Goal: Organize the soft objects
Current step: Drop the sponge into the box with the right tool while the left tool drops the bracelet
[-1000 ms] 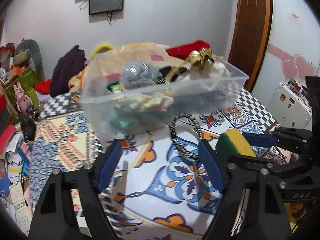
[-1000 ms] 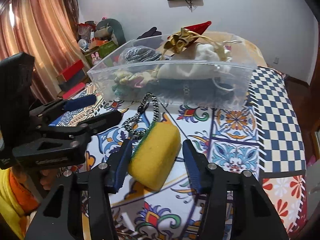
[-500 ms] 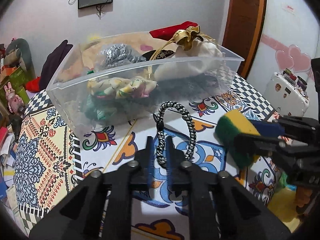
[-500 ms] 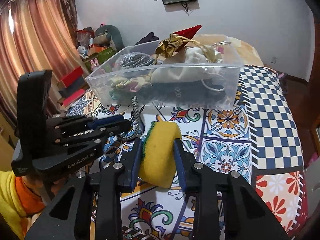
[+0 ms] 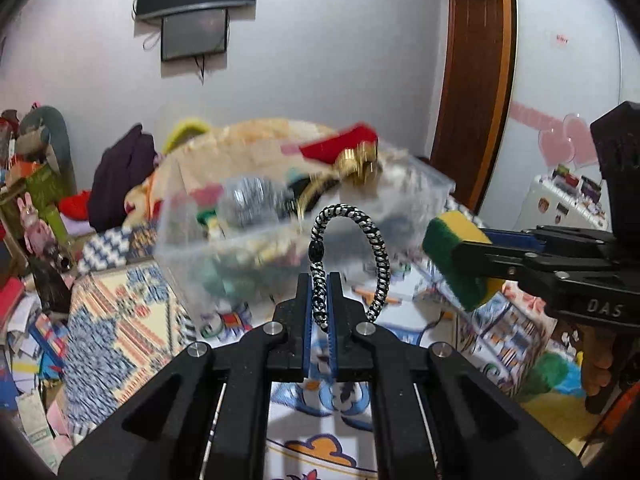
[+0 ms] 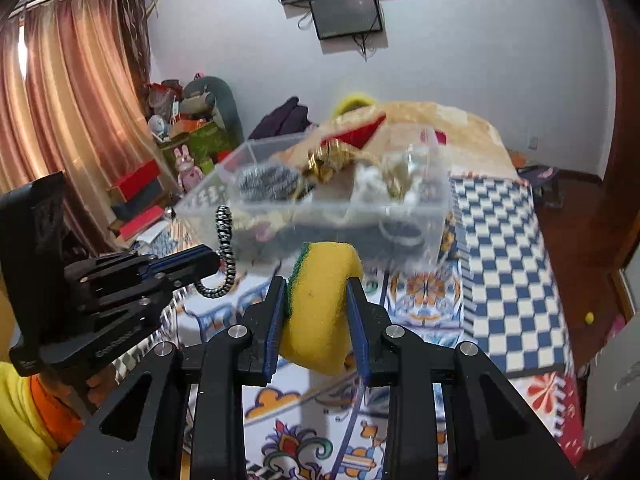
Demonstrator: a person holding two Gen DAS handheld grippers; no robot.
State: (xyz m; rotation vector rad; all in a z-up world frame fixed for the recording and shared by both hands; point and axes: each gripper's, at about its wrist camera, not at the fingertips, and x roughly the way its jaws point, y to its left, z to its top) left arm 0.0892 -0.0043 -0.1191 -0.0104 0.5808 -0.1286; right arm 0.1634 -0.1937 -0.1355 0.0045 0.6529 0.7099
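Braided black-and-white cord, a looped band, is now pinched at one side between the fingers of the left gripper, which were spread wide a second ago with the band lying on the cloth ahead of them. The jaws have closed to a narrow slit on the cord, and the rest of the loop arches up and to the right of the fingertips, clear of the cloth. From the right wrist view the band hangs off those tips in the air.

Over the same second the right gripper has closed too: its fingers, wide around the sponge before, now squeeze its yellow flanks, the green face turned to the left finger. The sponge bulges out ahead of the tips and below them. In the left view it sits lifted off the cloth, to the right of the band.

Both soft things are therefore picked up. The bin, already heaped with soft items, stands straight ahead of both pairs of fingers, beyond the tips and blurred by camera motion. Judging by this, the grasp step is done and what remains is carrying each piece forward over the rim and letting go.
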